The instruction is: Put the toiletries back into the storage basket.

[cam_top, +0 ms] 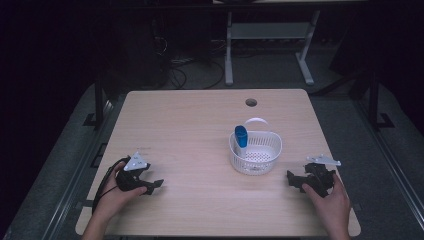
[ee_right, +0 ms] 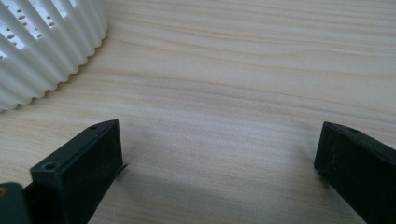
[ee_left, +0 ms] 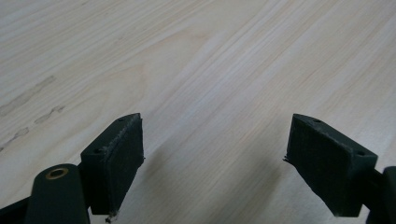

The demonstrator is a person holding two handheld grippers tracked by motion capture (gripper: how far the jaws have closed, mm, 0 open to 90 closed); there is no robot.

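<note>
A white slatted basket (cam_top: 255, 152) stands right of the table's middle, with a blue cylindrical object (cam_top: 241, 136) leaning upright inside against its far left wall. My left gripper (cam_top: 155, 186) rests on the table near the front left, held by a hand, jaws open and empty (ee_left: 212, 163). My right gripper (cam_top: 294, 180) lies near the front right, just right of the basket, also open with only bare wood between its jaws (ee_right: 219, 172). The basket's ribbed wall (ee_right: 42, 51) shows at the upper left of the right gripper view.
The light wooden table (cam_top: 190, 130) has a round cable hole (cam_top: 251, 102) near its far edge. Behind the table stand a white desk frame (cam_top: 265, 35) and dark cables on the floor.
</note>
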